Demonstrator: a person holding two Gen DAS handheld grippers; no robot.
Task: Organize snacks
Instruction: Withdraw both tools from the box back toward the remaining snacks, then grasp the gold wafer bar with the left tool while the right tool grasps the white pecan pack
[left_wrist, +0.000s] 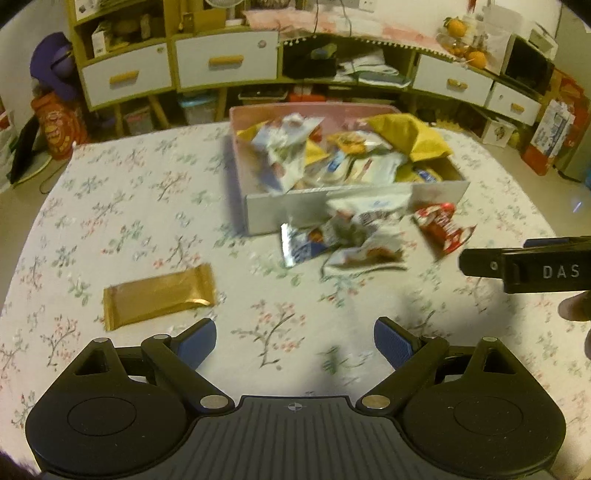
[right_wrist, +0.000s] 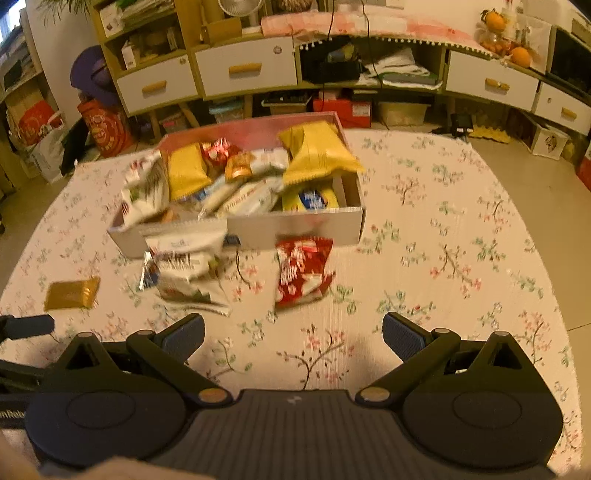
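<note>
A cardboard box full of snack packets stands on the floral tablecloth. In front of it lie a pile of white snack packets and a red snack packet. A gold bar packet lies apart to the left. My left gripper is open and empty above the cloth, short of the pile. My right gripper is open and empty just short of the red packet; it also shows at the right edge of the left wrist view.
Large yellow bags stick up from the box. Behind the table stand cabinets with white drawers, cluttered shelves and oranges. Bags and boxes stand on the floor around the table.
</note>
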